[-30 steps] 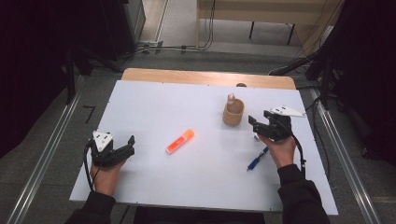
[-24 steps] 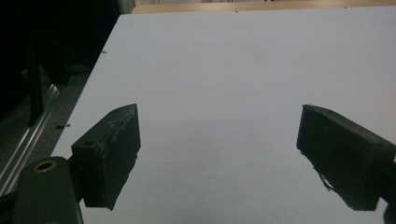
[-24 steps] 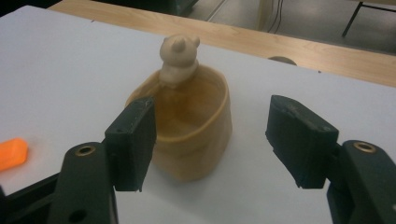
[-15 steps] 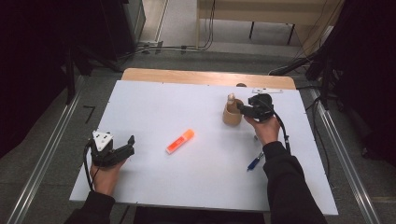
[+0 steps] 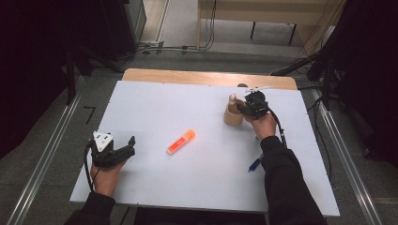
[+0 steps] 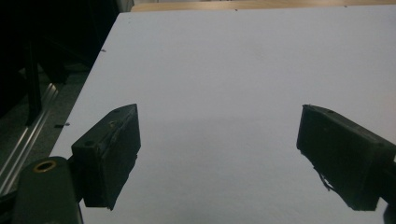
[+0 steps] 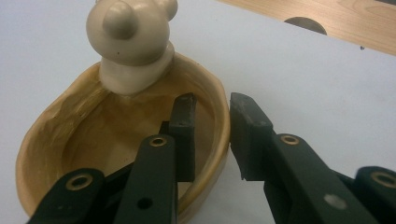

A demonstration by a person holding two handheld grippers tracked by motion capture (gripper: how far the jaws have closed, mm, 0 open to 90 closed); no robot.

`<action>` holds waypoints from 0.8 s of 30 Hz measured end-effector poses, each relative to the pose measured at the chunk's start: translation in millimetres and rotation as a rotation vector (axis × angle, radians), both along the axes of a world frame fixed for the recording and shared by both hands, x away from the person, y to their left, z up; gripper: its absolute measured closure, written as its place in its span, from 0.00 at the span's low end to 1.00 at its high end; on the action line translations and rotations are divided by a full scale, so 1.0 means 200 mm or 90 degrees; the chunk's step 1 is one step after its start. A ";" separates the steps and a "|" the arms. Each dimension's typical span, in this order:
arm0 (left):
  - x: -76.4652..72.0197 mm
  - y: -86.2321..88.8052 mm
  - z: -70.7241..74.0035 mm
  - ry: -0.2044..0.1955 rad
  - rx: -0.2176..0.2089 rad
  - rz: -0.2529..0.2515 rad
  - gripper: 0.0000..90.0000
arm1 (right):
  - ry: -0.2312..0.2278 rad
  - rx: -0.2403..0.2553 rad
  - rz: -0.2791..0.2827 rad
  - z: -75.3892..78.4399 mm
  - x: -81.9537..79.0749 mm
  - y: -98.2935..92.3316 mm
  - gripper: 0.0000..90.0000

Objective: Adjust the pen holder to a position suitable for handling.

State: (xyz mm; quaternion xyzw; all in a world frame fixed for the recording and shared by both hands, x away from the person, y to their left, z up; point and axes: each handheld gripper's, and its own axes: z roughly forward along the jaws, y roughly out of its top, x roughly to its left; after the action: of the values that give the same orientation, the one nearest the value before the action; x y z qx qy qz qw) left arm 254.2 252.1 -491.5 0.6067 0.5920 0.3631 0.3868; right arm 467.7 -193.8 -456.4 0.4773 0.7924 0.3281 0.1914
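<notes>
- At 2 o'clock on the desk (image 5: 155, 101), right tool (image 7: 212, 123) straddles the near rim of the wooden cup (image 7: 84, 140): one jaw inside, one outside, narrow gap, rim not yet pinched as far as I can tell.
- Cup stands upright, small bear-like figure (image 7: 133, 42) on its far rim; no pens inside that I can see.
- Progress, my read: early. Cup grasp about to close; orange marker (image 5: 181, 141) lies mid-desk, blue pen (image 5: 255, 164) at 5 o'clock, both loose on the desk.
- Left tool (image 5: 123, 149) rests at 8 o'clock, jaws wide, nothing between them.
- Left to do: close on the rim, then probably load marker and pen.
</notes>
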 end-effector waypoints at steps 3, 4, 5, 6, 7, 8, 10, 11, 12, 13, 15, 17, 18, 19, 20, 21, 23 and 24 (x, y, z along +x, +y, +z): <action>0.00 0.00 0.00 0.000 -0.001 0.002 0.16 | -0.001 0.000 0.007 0.00 0.00 -0.01 0.80; 0.00 0.00 0.00 0.000 0.000 0.002 0.16 | 0.000 0.000 0.010 0.00 0.00 -0.01 0.80; 0.00 0.00 0.00 0.000 0.000 0.001 0.16 | 0.001 -0.001 0.014 0.00 0.00 0.00 0.80; 0.00 0.00 0.00 0.000 0.001 0.001 0.16 | 0.000 -0.004 0.018 0.00 -0.01 0.00 0.80; 0.00 0.00 0.00 -0.001 0.000 0.001 0.16 | 0.000 -0.007 0.023 0.00 -0.01 0.01 0.80; 0.00 0.00 0.00 0.000 0.001 0.000 0.16 | 0.001 -0.011 0.028 0.00 -0.02 0.01 0.80; 0.00 0.00 0.00 0.000 0.001 -0.001 0.16 | 0.004 -0.016 0.036 0.01 -0.03 0.03 0.80; 0.00 0.00 0.00 0.001 0.001 -0.001 0.16 | 0.006 -0.021 0.039 0.01 -0.04 0.04 0.80; 0.00 0.00 0.00 0.001 0.001 -0.001 0.16 | 0.010 -0.024 0.042 0.01 -0.05 0.05 0.80; 0.00 0.00 0.00 0.001 0.001 -0.001 0.16 | 0.013 -0.024 0.047 0.01 -0.07 0.06 0.80; 0.00 0.00 0.00 0.001 0.002 -0.001 0.16 | 0.015 -0.027 0.053 0.02 -0.09 0.08 0.80; 0.00 0.00 0.00 0.001 0.002 0.000 0.16 | 0.016 -0.027 0.058 0.01 -0.12 0.10 0.80; 0.00 -0.01 0.00 0.001 0.002 0.000 0.16 | 0.015 -0.026 0.063 0.01 -0.14 0.11 0.80; 0.00 -0.01 0.00 0.001 0.002 -0.001 0.16 | 0.013 -0.025 0.063 0.01 -0.16 0.13 0.80; 0.00 -0.01 0.00 0.001 0.003 -0.002 0.16 | 0.012 -0.026 0.067 0.01 -0.18 0.14 0.80; 0.00 -0.01 0.00 0.002 0.005 -0.003 0.16 | 0.012 -0.027 0.068 0.01 -0.20 0.15 0.80; 0.00 -0.02 0.00 0.000 0.005 -0.007 0.16 | 0.013 -0.026 0.073 0.01 -0.24 0.17 0.80; 0.00 -0.03 0.00 0.000 0.007 -0.009 0.16 | 0.011 -0.027 0.078 0.00 -0.26 0.17 0.80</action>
State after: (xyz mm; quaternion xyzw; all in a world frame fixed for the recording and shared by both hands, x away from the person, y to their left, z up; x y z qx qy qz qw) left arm 253.7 246.9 -492.0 0.6131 0.5856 0.3638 0.3859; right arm 415.0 -159.1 -455.8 0.4266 0.8284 0.3182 0.1746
